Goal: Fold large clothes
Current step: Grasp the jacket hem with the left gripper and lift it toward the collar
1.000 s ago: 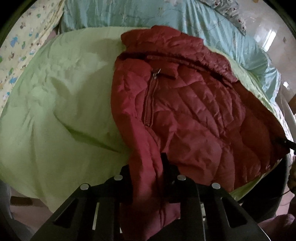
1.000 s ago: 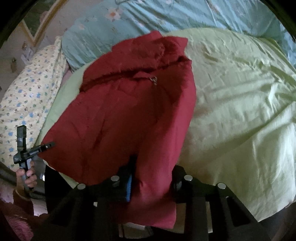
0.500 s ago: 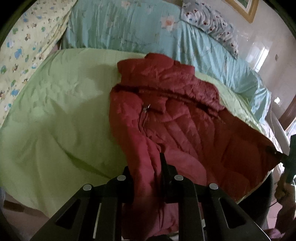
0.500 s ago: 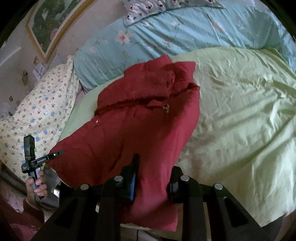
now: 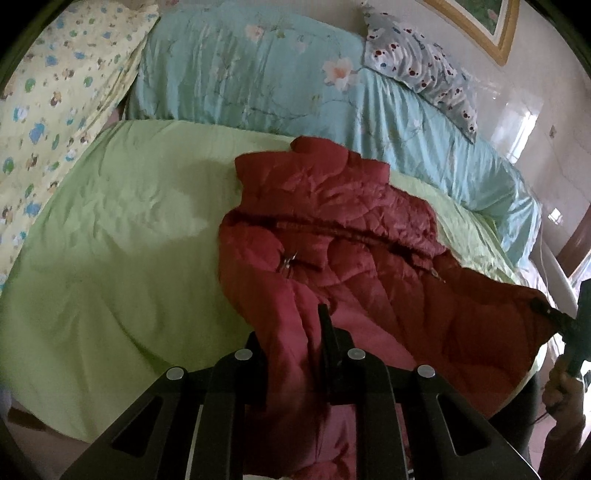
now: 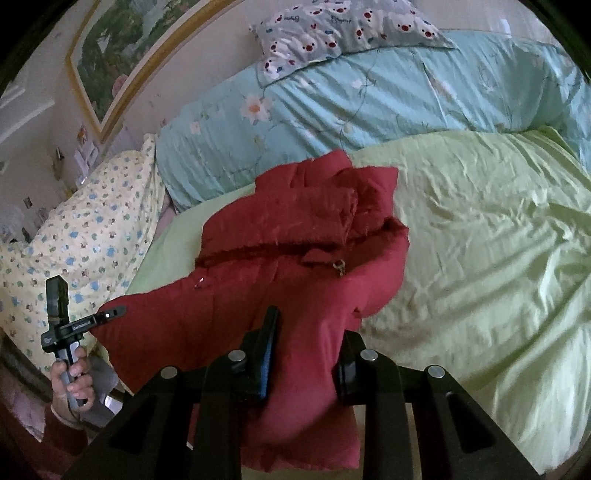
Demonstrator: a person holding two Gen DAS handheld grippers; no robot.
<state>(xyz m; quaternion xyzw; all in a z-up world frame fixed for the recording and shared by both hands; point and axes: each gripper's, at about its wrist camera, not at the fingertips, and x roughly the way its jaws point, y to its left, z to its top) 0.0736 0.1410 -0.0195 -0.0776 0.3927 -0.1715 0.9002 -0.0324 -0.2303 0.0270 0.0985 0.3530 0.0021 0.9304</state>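
A dark red quilted jacket [image 5: 362, 251] lies on the light green bed cover [image 5: 122, 236], collar toward the pillows, its zipper pull near the middle. My left gripper [image 5: 295, 332] is shut on the jacket's bottom hem at one corner. My right gripper [image 6: 310, 339] is shut on the other hem corner of the jacket [image 6: 295, 266]. Both corners are lifted off the bed, so the lower half hangs stretched between the grippers. Each gripper also shows in the other's view: the right one [image 5: 554, 315] and the left one [image 6: 110, 314], each clamped on the hem.
A light blue floral quilt [image 5: 258, 74] lies rolled along the head of the bed. A bear-print pillow [image 6: 343, 33] rests on it. A yellow patterned pillow [image 6: 74, 236] is at one side. A framed picture [image 6: 114, 55] hangs on the wall.
Both grippers have risen and pulled back from the bed with the hem in them. The jacket's lower half has lifted and its body has bunched toward the collar.
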